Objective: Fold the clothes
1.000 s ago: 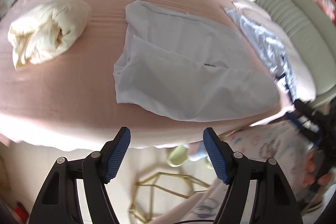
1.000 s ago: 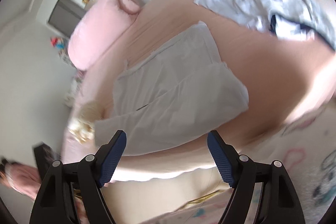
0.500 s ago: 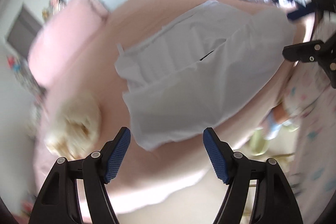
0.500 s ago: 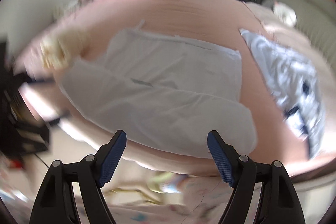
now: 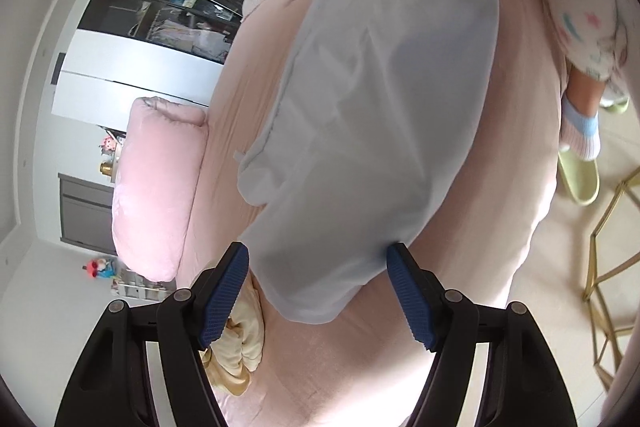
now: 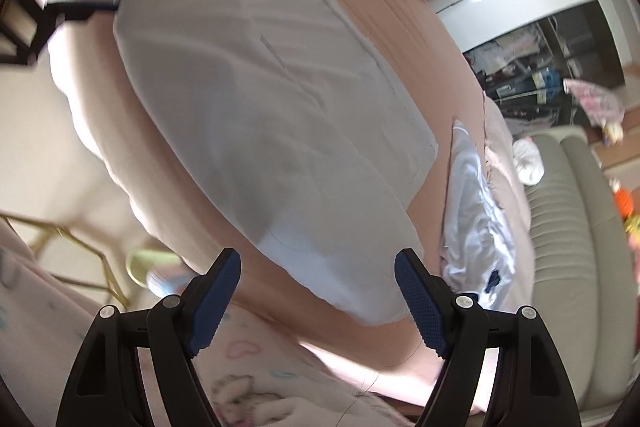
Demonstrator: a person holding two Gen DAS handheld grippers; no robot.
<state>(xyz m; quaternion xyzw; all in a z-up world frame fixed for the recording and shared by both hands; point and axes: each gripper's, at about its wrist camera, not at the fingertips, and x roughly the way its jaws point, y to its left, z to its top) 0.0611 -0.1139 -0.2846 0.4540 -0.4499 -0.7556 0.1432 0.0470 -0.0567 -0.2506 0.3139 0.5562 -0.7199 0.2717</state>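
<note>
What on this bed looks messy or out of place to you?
The pale garment lies flat but only half folded. A cream bundle sits crumpled near the left tool, and another whitish-blue garment lies rumpled toward the sofa, beside the right tool. Nothing looks spilled or damaged.

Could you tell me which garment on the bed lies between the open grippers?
The pale grey garment, spread flat; the cream one and the white-blue one lie bunched aside.
</note>
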